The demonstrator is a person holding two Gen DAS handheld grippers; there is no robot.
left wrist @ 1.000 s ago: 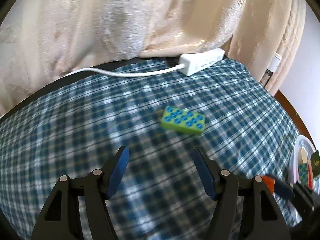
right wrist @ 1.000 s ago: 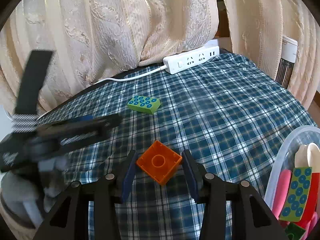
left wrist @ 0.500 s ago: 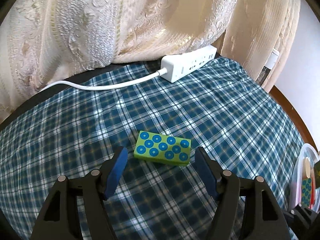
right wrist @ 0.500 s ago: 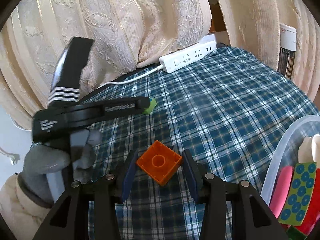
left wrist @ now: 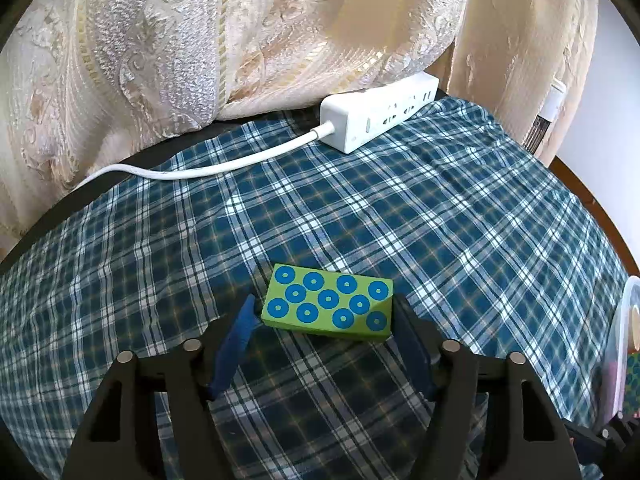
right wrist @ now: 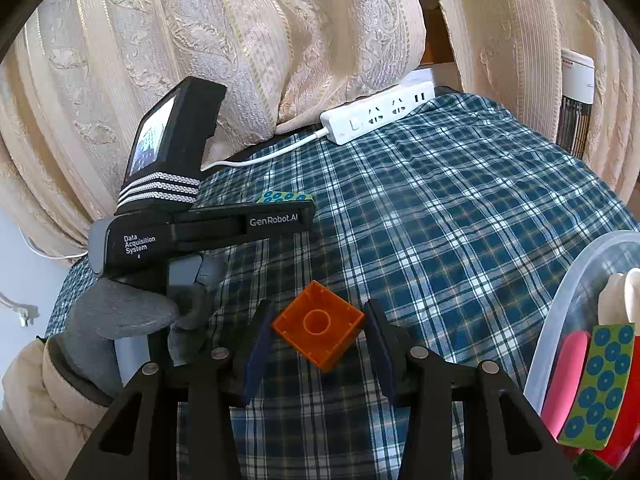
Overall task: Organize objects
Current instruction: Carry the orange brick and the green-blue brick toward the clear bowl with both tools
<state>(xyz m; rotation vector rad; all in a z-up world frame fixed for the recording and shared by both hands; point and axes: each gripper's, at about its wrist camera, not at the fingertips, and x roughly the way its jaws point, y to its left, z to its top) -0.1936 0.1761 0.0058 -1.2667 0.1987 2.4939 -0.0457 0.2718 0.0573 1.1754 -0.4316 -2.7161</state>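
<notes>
While the left gripper (left wrist: 322, 316) closes around the green dotted block (left wrist: 329, 306), the right gripper (right wrist: 318, 330) clamps an orange brick (right wrist: 319, 326)

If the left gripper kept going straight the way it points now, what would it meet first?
The green block with blue dots, already between the closing jaws of the left gripper. Past it, probably the plaid cloth, though depth is hard to judge.

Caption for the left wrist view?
Left gripper jaws closing around a green rectangular block with blue dots on the plaid cloth.
</notes>
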